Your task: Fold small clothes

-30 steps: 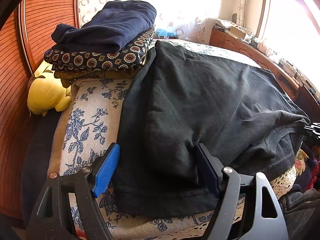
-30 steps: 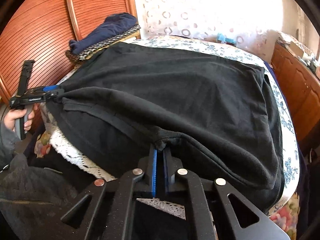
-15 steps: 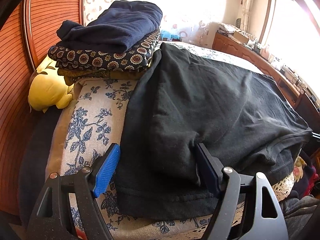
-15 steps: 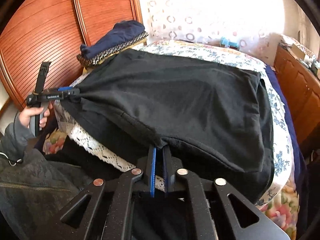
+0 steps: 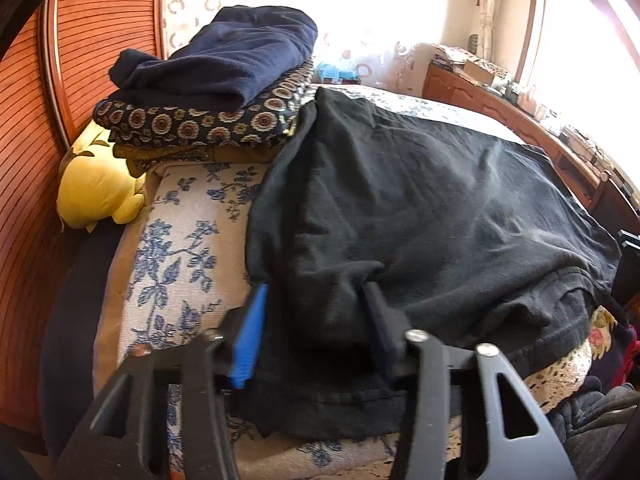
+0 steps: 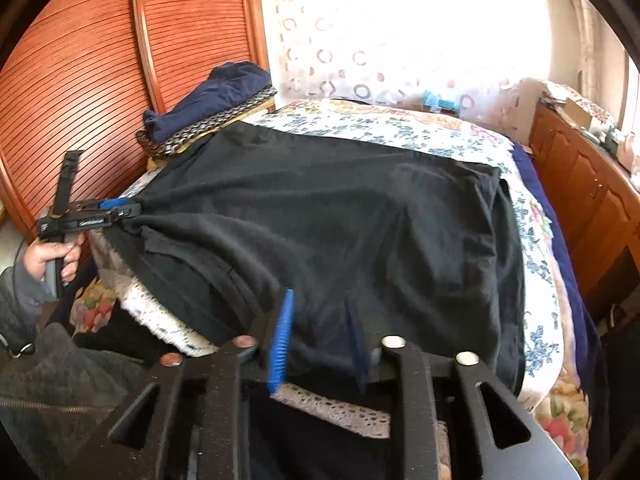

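Observation:
A black garment (image 5: pixel 420 200) (image 6: pixel 340 208) lies spread over the floral bed cover (image 5: pixel 176 248). My left gripper (image 5: pixel 316 288) sits at its near left corner. Its jaws are closing, and a loose bunch of the cloth lies between the blue pad and the dark pad, not pinched flat. From the right wrist view the left gripper (image 6: pixel 128 210) is at the garment's far left corner, held by a person's hand (image 6: pixel 52 254). My right gripper (image 6: pixel 318 300) is at the garment's near edge. Its jaws are opening and the fabric lies slack between them.
A stack of folded clothes (image 5: pixel 224 68) (image 6: pixel 208 100) sits at the head of the bed by the slatted wooden panel (image 6: pixel 80 60). A yellow plush toy (image 5: pixel 96 192) lies beside it. A wooden dresser (image 6: pixel 580 184) runs along the right side. A lace trim (image 6: pixel 160 312) hangs over the near bed edge.
The left jaws have narrowed around the garment's corner. The right jaws, shut on the garment's edge before, have parted and let it go. The right gripper rose a little.

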`<state>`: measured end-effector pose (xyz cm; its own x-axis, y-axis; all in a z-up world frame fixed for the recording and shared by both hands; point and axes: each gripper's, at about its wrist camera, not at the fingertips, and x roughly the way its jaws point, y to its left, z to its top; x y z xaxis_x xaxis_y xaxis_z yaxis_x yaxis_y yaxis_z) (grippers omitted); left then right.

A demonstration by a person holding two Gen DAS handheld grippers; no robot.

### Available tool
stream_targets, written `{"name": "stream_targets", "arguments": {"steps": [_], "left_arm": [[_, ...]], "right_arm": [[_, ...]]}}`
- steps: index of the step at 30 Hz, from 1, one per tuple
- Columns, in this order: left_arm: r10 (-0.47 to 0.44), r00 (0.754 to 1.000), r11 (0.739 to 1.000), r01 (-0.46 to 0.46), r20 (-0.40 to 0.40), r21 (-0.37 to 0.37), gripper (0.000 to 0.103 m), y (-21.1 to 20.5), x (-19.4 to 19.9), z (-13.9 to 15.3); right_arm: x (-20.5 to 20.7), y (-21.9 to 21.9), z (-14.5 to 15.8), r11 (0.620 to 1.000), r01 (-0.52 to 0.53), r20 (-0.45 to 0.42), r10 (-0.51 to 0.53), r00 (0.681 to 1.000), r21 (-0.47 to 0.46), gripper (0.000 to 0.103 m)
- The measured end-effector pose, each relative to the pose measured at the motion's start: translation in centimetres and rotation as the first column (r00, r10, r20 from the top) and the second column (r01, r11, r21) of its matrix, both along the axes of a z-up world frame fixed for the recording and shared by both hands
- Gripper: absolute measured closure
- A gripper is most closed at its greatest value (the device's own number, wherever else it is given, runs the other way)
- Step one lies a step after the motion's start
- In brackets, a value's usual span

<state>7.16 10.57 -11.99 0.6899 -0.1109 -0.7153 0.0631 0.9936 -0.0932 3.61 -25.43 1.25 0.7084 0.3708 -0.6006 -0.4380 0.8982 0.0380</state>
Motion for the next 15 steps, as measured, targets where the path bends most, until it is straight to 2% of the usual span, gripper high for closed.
{"name": "stream_targets", "arguments": {"steps": [3,4,9,15], "left_arm": [[-0.024,1.0,1.0,0.024,0.006,-0.007,0.087,-0.6,-0.1,0.5],[-0.031,0.999,0.999,0.032,0.008,-0.023,0.091,-0.9,0.0,0.9],[-0.108,0.989,0.993,0.112,0.096,-0.033,0.093,-3.3,0.2,5.3],[-0.262,0.942,0.961,0.276,0.208,-0.037,0.093,-9.5,2.5,12.1]], "right_arm": [[0.3,0.0,0.1,1.0,0.027,0.02,-0.027,0.999,0.003,0.062],[0.3,-0.1,0.1,0.999,0.038,0.024,-0.038,0.999,0.001,0.06],[0.6,-0.3,-0.2,0.998,0.062,0.028,-0.062,0.998,0.005,0.059],[0.4,-2.3,0.2,0.994,0.092,0.041,-0.095,0.995,0.058,0.059]]}}
